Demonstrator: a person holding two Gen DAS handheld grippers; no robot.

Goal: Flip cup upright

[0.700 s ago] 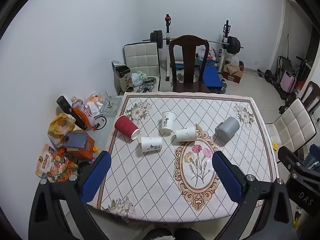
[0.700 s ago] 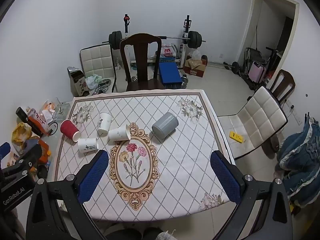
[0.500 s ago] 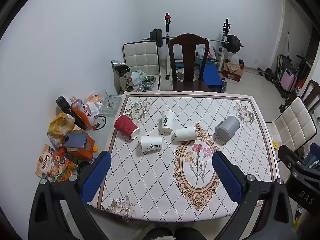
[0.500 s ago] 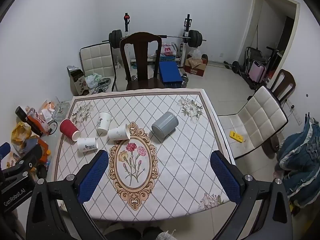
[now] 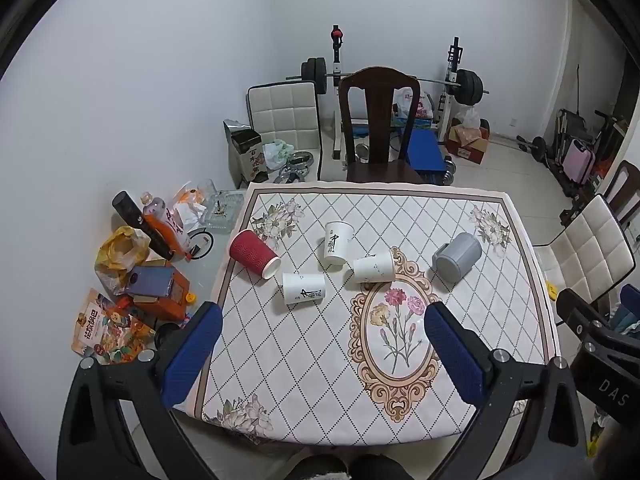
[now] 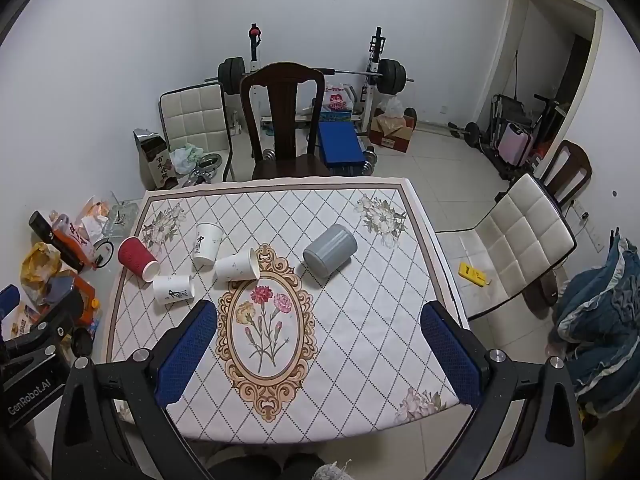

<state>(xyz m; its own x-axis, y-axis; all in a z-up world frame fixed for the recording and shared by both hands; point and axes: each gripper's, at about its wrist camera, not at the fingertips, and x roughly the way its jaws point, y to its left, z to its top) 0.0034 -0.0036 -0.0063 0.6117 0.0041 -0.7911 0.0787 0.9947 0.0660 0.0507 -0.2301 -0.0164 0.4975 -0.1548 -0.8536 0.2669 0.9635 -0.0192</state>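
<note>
Several cups lie on the patterned tablecloth [image 5: 320,344]. A red ribbed cup [image 5: 253,253] lies on its side at the left. Three white paper cups sit mid-table: one [image 5: 303,288] on its side, one [image 5: 337,242] standing mouth-down, one [image 5: 373,268] on its side. A grey mug [image 5: 457,256] lies on its side at the right. The same cups show in the right wrist view: red [image 6: 138,259], white [image 6: 173,289], [image 6: 207,243], [image 6: 237,267], grey [image 6: 330,249]. My left gripper [image 5: 322,354] and right gripper [image 6: 318,354] are open, empty, high above the table's near edge.
A dark wooden chair [image 5: 378,128] stands at the table's far side. A white padded chair [image 6: 520,240] stands to the right. Bags and bottles clutter the floor at the left [image 5: 132,272]. Weight equipment [image 5: 456,80] lines the back wall.
Both views have shifted slightly, the table sitting a little lower in frame than before. The cups have not moved. Both grippers stay open.
</note>
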